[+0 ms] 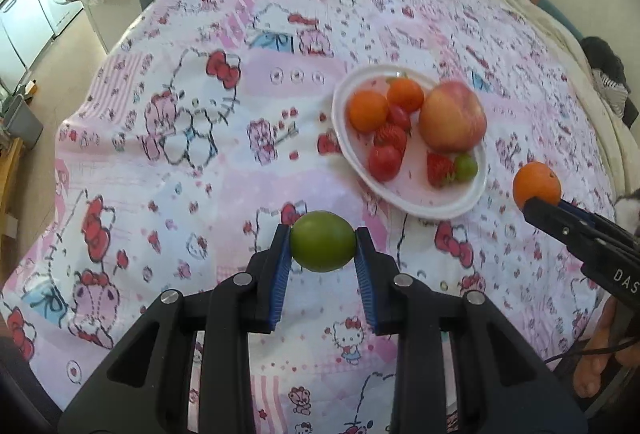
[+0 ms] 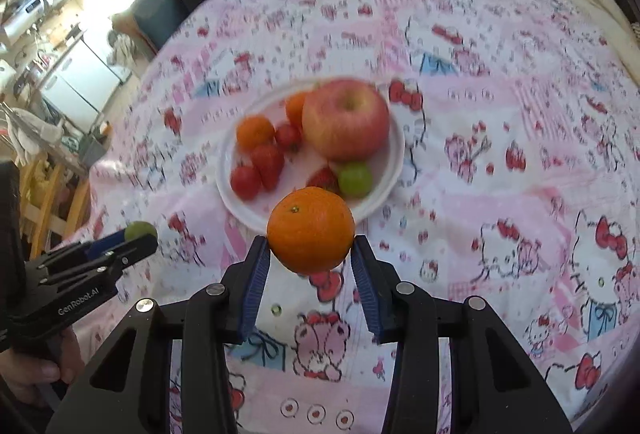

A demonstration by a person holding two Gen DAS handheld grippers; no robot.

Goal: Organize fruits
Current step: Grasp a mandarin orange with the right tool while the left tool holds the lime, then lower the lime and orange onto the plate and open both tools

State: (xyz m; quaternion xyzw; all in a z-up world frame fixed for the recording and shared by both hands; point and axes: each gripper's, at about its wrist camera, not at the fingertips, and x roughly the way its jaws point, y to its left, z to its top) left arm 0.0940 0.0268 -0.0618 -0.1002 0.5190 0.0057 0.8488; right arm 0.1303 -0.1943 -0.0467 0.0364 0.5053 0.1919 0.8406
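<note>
Sitting between each gripper's fingertips: green fruit (image 1: 322, 247) left, orange (image 2: 310, 230) right.

Right gripper (image 2: 311, 248) clamped on an orange (image 2: 310, 229), blue pads against both sides, stem dimple facing up-left. Just beyond: white plate (image 2: 394, 154) on pink Hello Kitty cloth (image 2: 500, 162), slightly blurred. On plate: big red-yellow apple (image 2: 345, 120), two small oranges (image 2: 255, 131) (image 2: 295, 107), three cherry tomatoes or similar red fruit, two strawberries, green grape-like fruit (image 2: 355, 178) at the near rim. Lower left: left gripper (image 2: 138, 239) gripping a green fruit (image 2: 140, 230), mostly hidden by the fingers, well apart from the plate.
</note>
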